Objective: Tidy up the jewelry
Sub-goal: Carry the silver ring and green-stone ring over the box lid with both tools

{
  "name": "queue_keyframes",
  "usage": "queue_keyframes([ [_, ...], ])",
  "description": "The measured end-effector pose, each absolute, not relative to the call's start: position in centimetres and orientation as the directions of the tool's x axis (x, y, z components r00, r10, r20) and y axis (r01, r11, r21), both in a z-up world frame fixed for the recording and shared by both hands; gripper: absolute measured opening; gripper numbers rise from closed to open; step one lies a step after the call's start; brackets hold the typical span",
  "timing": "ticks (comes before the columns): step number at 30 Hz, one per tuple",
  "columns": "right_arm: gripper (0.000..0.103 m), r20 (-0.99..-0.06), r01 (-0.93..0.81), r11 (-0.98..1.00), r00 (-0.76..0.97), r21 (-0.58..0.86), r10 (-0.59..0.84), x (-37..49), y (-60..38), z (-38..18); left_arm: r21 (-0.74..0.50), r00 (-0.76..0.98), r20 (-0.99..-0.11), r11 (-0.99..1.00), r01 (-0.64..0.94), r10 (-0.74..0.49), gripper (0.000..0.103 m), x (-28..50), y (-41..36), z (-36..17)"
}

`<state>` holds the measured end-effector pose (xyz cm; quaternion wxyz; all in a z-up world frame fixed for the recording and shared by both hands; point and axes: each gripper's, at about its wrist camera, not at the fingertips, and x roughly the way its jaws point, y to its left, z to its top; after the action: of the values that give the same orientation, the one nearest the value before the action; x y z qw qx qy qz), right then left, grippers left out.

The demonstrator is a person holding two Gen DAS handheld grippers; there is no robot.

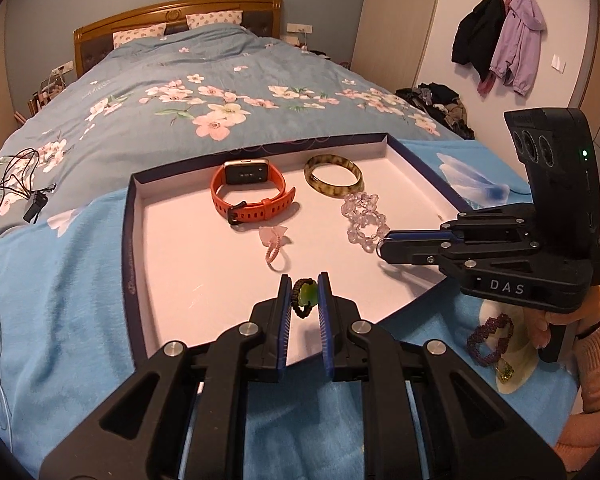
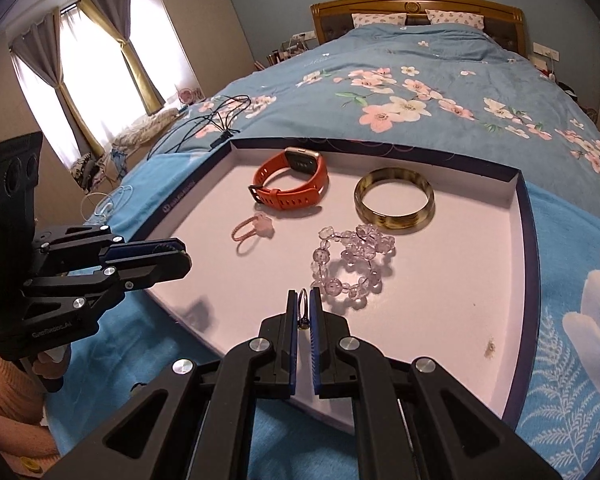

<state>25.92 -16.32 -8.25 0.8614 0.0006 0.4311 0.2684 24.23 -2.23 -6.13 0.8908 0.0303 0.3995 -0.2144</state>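
1. Left wrist view: the left gripper [image 1: 305, 296] is clenched on a braided cord ring with a green stone [image 1: 305, 298], held between its blue pads just above the near part of the tray [image 1: 138, 240].
2. The tray is a shallow dark-rimmed box lid with a pale floor, lying on a light blue blanket [image 1: 60, 280] spread over the foot of a bed with a floral quilt [image 1: 180, 92].
3. Inside the tray, at the back, lies an orange smartwatch [image 1: 252, 192] with its strap looped; beside it on the right lies a tortoiseshell bangle [image 1: 333, 176].
4. Touching the bangle's near edge is a clear pink bead bracelet [image 1: 365, 220]. In front of the watch lies a small pink ring with a flower charm [image 1: 275, 244].
5. The right gripper [image 1: 384, 246] reaches in from the right over the tray's edge, its tips near the bead bracelet, pinching a thin silver ring [image 1: 381, 244].
6. Outside the tray, by the right hand [image 1: 542, 328], a purple beaded bracelet [image 1: 490, 340] and a small yellow-green trinket [image 1: 505, 372] rest on a pale shell-like dish [image 1: 520, 380].
7. Right wrist view: the right gripper [image 2: 304, 312] is closed on the silver ring [image 2: 303, 304], which stands upright between its pads, just above the tray floor near the bead bracelet [image 2: 352, 264].
8. The left gripper [image 2: 180, 254] shows at the left over the tray's rim [image 2: 530, 240]; what it holds is hidden here.
9. Black cables [image 2: 216, 124] lie on the quilt beyond the tray.
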Motion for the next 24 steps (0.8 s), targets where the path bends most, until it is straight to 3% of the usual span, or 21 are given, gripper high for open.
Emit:
queue_keyframes([
  [24, 0.004, -0.741, -0.411, 0.882, 0.514, 0.231, 0.433, 27.4, -17.4, -8.6, -0.108, 0.529, -0.788, 0.918, 0.382, -0.313, 0.013, 28.2, -4.2, -8.2],
])
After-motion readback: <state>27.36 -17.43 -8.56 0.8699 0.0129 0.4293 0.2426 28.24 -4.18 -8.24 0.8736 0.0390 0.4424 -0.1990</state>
